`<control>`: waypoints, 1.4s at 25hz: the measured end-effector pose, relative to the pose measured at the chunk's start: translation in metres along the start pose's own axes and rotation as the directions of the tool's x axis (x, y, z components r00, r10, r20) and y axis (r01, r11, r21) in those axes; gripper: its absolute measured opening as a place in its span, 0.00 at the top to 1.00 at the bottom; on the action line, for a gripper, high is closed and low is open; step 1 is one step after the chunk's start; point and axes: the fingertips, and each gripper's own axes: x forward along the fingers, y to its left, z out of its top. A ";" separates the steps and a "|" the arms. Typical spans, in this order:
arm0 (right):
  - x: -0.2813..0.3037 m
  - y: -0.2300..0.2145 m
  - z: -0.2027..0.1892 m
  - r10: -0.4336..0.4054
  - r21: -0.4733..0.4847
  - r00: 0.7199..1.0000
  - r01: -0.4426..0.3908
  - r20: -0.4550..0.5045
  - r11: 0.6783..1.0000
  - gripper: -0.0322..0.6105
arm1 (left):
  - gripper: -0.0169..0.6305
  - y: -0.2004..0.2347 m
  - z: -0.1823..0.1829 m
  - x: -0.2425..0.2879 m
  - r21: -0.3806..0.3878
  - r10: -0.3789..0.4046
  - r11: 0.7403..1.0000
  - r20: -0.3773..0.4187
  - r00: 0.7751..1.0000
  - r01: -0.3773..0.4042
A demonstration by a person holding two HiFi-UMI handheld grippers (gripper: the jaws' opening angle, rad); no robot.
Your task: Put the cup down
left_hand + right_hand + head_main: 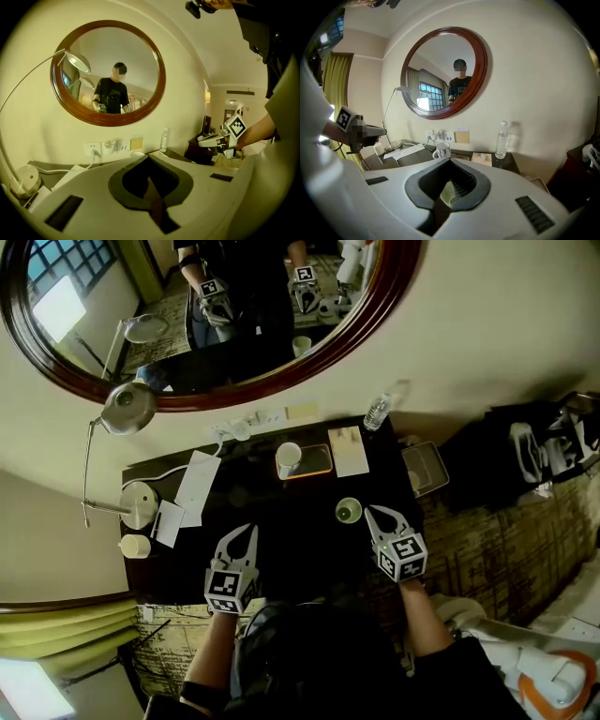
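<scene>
Cup [348,511] stands on the surface [300,554] just beside the right hand-held gripper [380,518], jaws closed and empty; left hand-held gripper [239,538] closed, empty too, so placement looks done.

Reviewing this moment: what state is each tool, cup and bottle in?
left tool, shut, empty
right tool, shut, empty, beside the green cup
green cup, upright on the desk, not held
white mug, upright on the tray
water bottle, upright, capped
</scene>
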 end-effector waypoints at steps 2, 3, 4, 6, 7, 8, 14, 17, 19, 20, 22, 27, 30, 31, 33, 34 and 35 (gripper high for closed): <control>0.000 0.000 -0.002 0.005 0.003 1.000 -0.005 0.001 1.000 0.93 | 0.99 -0.002 -0.001 -0.001 -0.007 -0.007 1.000 0.004 1.000 0.007; -0.001 0.001 -0.002 0.006 0.004 1.000 -0.006 0.001 1.000 0.93 | 0.99 -0.002 -0.002 -0.001 -0.012 -0.007 1.000 0.006 1.000 0.007; -0.001 0.001 -0.003 0.007 0.004 1.000 -0.007 0.001 1.000 0.93 | 0.99 -0.002 -0.002 -0.001 -0.016 -0.004 1.000 0.007 1.000 0.004; -0.002 0.002 -0.003 0.009 0.002 1.000 -0.009 0.001 1.000 0.93 | 0.99 -0.001 -0.003 0.000 -0.018 0.002 1.000 0.007 1.000 -0.002; -0.003 0.003 -0.004 0.009 0.001 1.000 -0.009 0.000 1.000 0.93 | 0.99 0.000 -0.003 0.001 -0.017 0.001 1.000 0.006 1.000 -0.001; -0.004 0.003 -0.005 0.009 0.000 1.000 -0.009 -0.002 1.000 0.93 | 0.94 -0.001 -0.003 0.002 -0.016 -0.005 1.000 0.006 1.000 0.005; -0.006 0.010 -0.003 0.001 -0.012 1.000 -0.001 -0.002 1.000 0.93 | 0.70 0.003 -0.004 0.018 -0.002 -0.050 0.999 -0.031 0.998 0.050; -0.006 0.017 -0.002 0.000 -0.024 1.000 -0.001 -0.010 1.000 0.93 | 0.60 0.010 -0.010 0.037 -0.017 -0.082 0.997 -0.073 0.994 0.081; -0.005 0.022 -0.003 -0.001 -0.028 1.000 0.001 -0.014 1.000 0.93 | 0.53 0.010 -0.010 0.054 -0.038 -0.112 0.993 -0.113 0.987 0.109; -0.005 0.026 -0.004 -0.002 -0.030 1.000 0.001 -0.018 1.000 0.93 | 0.49 0.011 -0.010 0.064 -0.046 -0.125 0.992 -0.134 0.983 0.120; -0.003 0.034 -0.007 0.001 -0.032 1.000 -0.002 -0.025 0.999 0.93 | 0.43 0.015 -0.019 0.086 -0.043 -0.154 0.988 -0.176 0.972 0.149; 0.013 0.064 -0.007 0.043 -0.039 0.998 -0.045 -0.033 0.998 0.93 | 0.28 0.022 -0.037 0.149 0.042 -0.224 0.969 -0.272 0.936 0.244; 0.024 0.084 -0.013 0.070 -0.021 0.997 -0.071 -0.037 0.997 0.93 | 0.26 0.028 -0.042 0.182 0.087 -0.223 0.961 -0.309 0.924 0.261; 0.028 0.089 -0.016 0.076 -0.014 0.997 -0.077 -0.034 0.997 0.93 | 0.24 0.030 -0.044 0.193 0.100 -0.221 0.959 -0.313 0.924 0.264; 0.036 0.098 -0.023 0.087 -0.004 0.996 -0.088 -0.033 0.996 0.93 | 0.22 0.035 -0.047 0.212 0.113 -0.213 0.958 -0.328 0.920 0.262; 0.040 0.103 -0.027 0.093 0.002 0.995 -0.093 -0.038 0.996 0.93 | 0.21 0.038 -0.049 0.220 0.115 -0.206 0.959 -0.337 0.919 0.258; 0.044 0.107 -0.029 0.099 0.012 0.994 -0.098 -0.044 0.995 0.93 | 0.20 0.041 -0.052 0.229 0.114 -0.201 0.961 -0.342 0.918 0.253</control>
